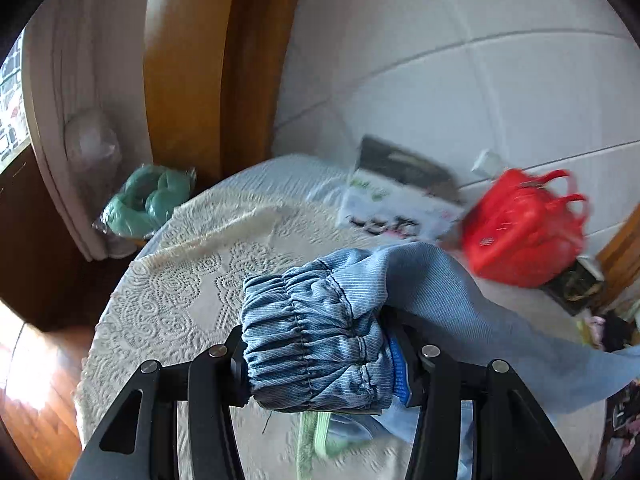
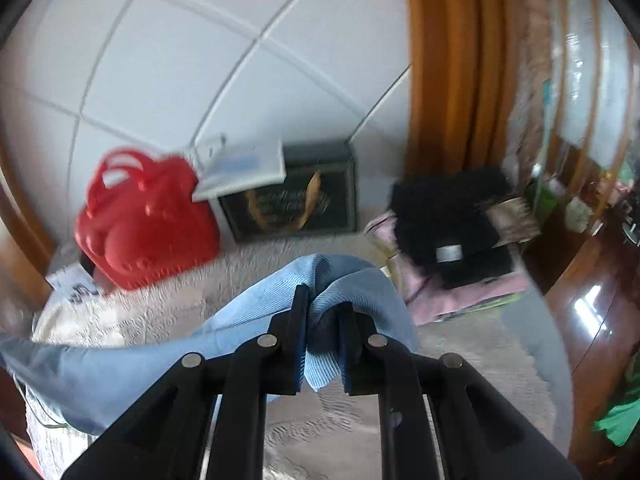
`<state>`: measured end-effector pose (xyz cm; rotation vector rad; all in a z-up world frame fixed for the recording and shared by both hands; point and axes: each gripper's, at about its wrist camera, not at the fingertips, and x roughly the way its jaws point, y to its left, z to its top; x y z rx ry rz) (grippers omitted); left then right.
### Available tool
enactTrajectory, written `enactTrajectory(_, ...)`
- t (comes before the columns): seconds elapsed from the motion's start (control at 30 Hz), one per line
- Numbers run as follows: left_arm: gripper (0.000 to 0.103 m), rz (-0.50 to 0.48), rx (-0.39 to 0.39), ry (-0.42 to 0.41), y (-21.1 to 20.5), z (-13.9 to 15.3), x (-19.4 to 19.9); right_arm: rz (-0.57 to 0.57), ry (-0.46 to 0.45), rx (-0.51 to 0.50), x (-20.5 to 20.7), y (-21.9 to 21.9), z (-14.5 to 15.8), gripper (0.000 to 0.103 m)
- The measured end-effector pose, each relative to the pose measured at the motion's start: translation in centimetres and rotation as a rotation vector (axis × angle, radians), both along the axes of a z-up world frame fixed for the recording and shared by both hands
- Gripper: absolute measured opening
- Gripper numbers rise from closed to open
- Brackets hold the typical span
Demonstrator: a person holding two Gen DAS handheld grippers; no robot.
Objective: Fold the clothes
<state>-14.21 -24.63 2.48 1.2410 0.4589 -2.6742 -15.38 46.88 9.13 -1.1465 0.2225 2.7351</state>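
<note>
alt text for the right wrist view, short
The right tool is shut on a fold of light blue cloth, which stretches off to the left above a table with a lace cover. Behind it, a red bag and a dark framed picture stand against a white tiled wall.

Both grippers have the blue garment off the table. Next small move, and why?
Probably draw the two hands apart to pull it taut. The left gripper clamps the bunched elastic waistband of the blue garment, the right gripper pinches a thin fold, and the cloth between them sags in loose folds over the lace tablecloth.
</note>
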Motion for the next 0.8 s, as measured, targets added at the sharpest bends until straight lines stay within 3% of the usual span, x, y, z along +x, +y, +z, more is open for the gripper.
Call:
enactTrajectory(0.1, 0.051, 0.044, -0.014, -0.060, -0.7, -3.2, -4.6, 0.016, -0.065, -0.003, -4.6, -2.3, -3.7, 0.013)
enactTrajectory(0.2, 0.057, 0.061, -0.029, -0.112, -0.9, -5.5, -7.8, 0.039, -0.096, -0.048, -8.2, -4.6, -6.8, 0.017)
enactTrajectory(0.23, 0.069, 0.055, -0.038, -0.139, -0.7, -6.1, -8.4, 0.045, -0.104, -0.059, -9.0, -5.4, -7.6, 0.031)
enactTrajectory(0.27, 0.078, 0.048, -0.046, -0.164, -0.4, -6.6, -9.0, 0.048, -0.110, -0.055, -9.3, -6.1, -8.1, 0.053)
enactTrajectory(0.3, 0.093, 0.034, -0.051, -0.159, -0.3, -6.6, -8.9, 0.055, -0.116, -0.046, -9.6, -7.0, -8.7, 0.064)
enactTrajectory(0.33, 0.101, 0.006, -0.064, -0.142, 0.1, -6.4, -8.5, 0.068, -0.121, -0.031, -9.4, -7.9, -9.3, 0.082)
enactTrajectory(0.37, 0.102, -0.008, -0.075, -0.137, 0.3, -6.2, -8.1, 0.080, -0.128, -0.020, -9.2, -8.5, -9.8, 0.088)
enactTrajectory(0.53, 0.102, -0.073, -0.106, -0.163, 1.4, -7.2, -3.5, 0.164, -0.201, -0.021, -5.4, -12.1, -13.6, 0.089)
enactTrajectory(0.67, 0.102, -0.107, -0.220, -0.222, 2.6, -10.9, -0.6, 0.228, -0.262, -0.035, -1.2, -14.9, -16.6, 0.089)
enactTrajectory(0.8, 0.102, -0.074, -0.212, -0.229, 2.3, -14.1, -0.2, 0.275, -0.321, -0.046, 3.1, -17.5, -18.8, 0.089)
